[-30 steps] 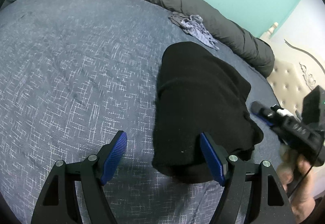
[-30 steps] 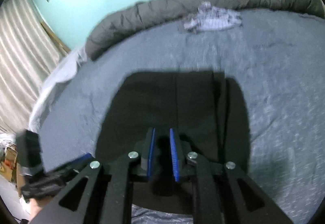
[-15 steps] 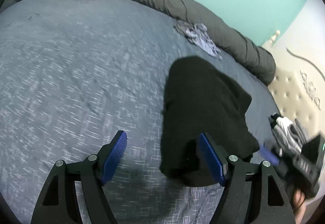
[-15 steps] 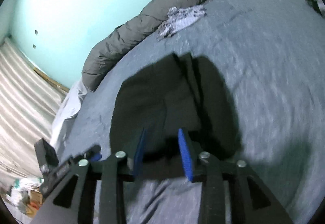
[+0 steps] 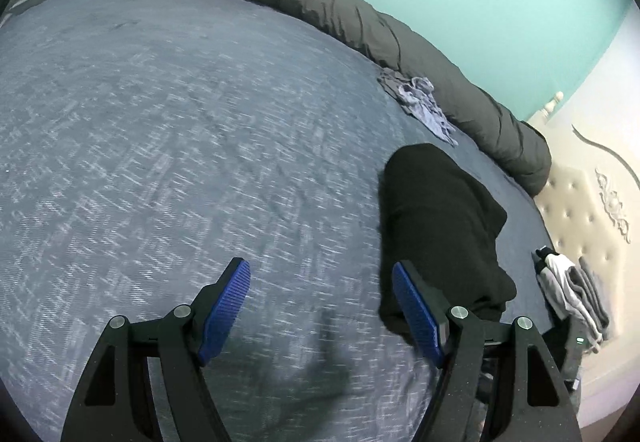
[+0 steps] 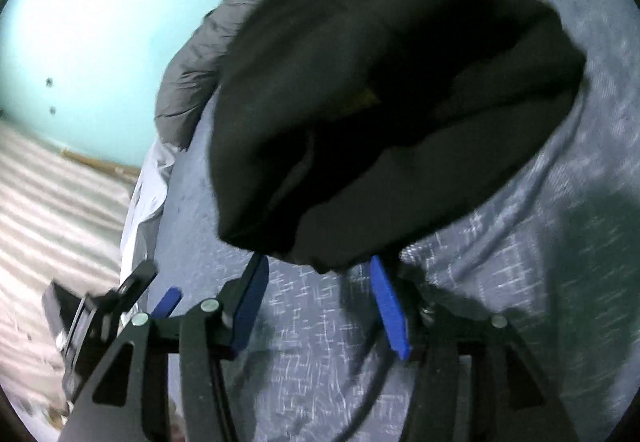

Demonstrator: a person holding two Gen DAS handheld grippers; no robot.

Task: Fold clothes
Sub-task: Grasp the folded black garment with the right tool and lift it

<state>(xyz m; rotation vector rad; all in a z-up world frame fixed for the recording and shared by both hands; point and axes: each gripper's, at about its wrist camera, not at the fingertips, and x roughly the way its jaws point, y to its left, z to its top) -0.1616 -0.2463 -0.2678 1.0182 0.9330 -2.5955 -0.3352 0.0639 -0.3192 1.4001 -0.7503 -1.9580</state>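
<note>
A folded black garment (image 5: 436,226) lies on the blue-grey bed cover (image 5: 180,129). My left gripper (image 5: 320,306) is open and empty, low over the cover, with the garment's near edge just beyond its right finger. In the right wrist view the same garment (image 6: 380,89) fills the upper middle. My right gripper (image 6: 316,302) is open just short of its near edge and holds nothing. The left gripper also shows in the right wrist view (image 6: 120,306) at the lower left.
A rolled dark grey duvet (image 5: 360,25) runs along the far side by the teal wall. A crumpled light blue-grey garment (image 5: 420,101) lies beside it. Folded grey and white clothes (image 5: 572,290) sit by the cream tufted headboard (image 5: 592,217). A striped curtain (image 6: 48,201) hangs left.
My right gripper opened from nearly shut on the black garment and let it go, then swung down close to its near edge. My left gripper drifted left, staying open.
</note>
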